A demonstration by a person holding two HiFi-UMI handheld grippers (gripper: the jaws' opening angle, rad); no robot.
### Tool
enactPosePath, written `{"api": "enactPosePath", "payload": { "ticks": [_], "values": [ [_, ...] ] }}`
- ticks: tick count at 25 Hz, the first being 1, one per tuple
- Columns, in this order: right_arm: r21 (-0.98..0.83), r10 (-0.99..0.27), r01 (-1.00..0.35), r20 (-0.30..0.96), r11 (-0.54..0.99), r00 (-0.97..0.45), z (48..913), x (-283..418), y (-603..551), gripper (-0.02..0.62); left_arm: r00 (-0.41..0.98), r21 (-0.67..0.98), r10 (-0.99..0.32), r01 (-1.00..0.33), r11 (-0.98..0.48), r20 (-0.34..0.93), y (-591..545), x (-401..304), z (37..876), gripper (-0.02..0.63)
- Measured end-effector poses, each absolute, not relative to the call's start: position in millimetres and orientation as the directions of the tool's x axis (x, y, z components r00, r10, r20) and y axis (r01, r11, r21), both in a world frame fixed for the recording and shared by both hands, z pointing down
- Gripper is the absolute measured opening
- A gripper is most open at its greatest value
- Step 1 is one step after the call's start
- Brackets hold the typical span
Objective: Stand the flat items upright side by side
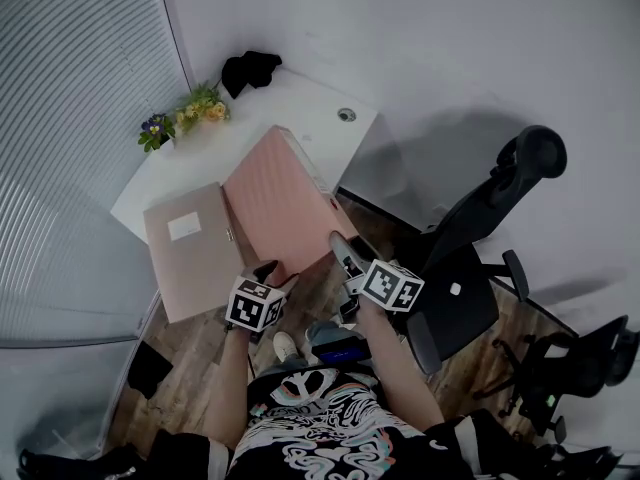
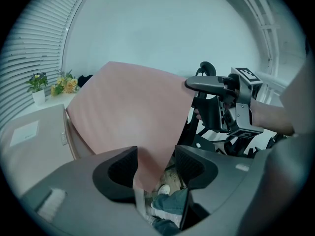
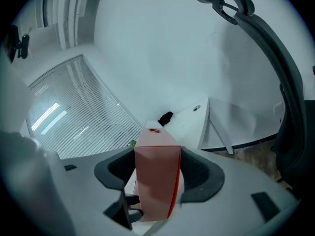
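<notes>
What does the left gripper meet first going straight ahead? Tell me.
The pink binder: its lower corner lies between the left gripper's open jaws, seemingly against one pad, so it would hit that first.

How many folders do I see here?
2. A beige folder lies flat on the desk; a pink folder beside it is tilted up, its spine in the right tongs. None seem hidden.

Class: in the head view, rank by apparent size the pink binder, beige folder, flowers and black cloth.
1. pink binder, held nearer the camera, so unsure against
2. beige folder
3. flowers and black cloth, about alike
</notes>
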State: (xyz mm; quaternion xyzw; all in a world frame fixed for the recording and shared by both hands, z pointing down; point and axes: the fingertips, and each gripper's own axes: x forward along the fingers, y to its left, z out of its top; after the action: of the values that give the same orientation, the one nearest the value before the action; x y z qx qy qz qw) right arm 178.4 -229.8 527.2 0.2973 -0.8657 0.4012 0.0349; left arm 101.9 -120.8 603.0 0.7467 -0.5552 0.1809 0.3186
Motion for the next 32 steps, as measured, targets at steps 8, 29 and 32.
{"api": "enactPosePath", "payload": {
  "ticks": [8,29,32],
  "values": [
    [-0.618,-0.503,-0.563,0.294,0.549,-0.813,517.0,174.3,-226.0,0.279,0.327,0.278,-0.713,-0.942,-0.189,0.62,-122.3,102.0,603.1,0.241],
    [-0.374,-0.495,-0.573,0.289,0.729,-0.819,486.7,152.0,-201.6,0.281,0.315,0.268,-0.718,-0.946,-0.184,0.621,-122.1,104.1,602.1,0.241],
    [-0.318,-0.496,-0.569,0.285,0.758,-0.82,483.2,149.1,-196.9,0.284,0.316,0.267,-0.718,-0.946,-0.186,0.62,-122.3,105.3,602.9,0.239]
  ]
}}
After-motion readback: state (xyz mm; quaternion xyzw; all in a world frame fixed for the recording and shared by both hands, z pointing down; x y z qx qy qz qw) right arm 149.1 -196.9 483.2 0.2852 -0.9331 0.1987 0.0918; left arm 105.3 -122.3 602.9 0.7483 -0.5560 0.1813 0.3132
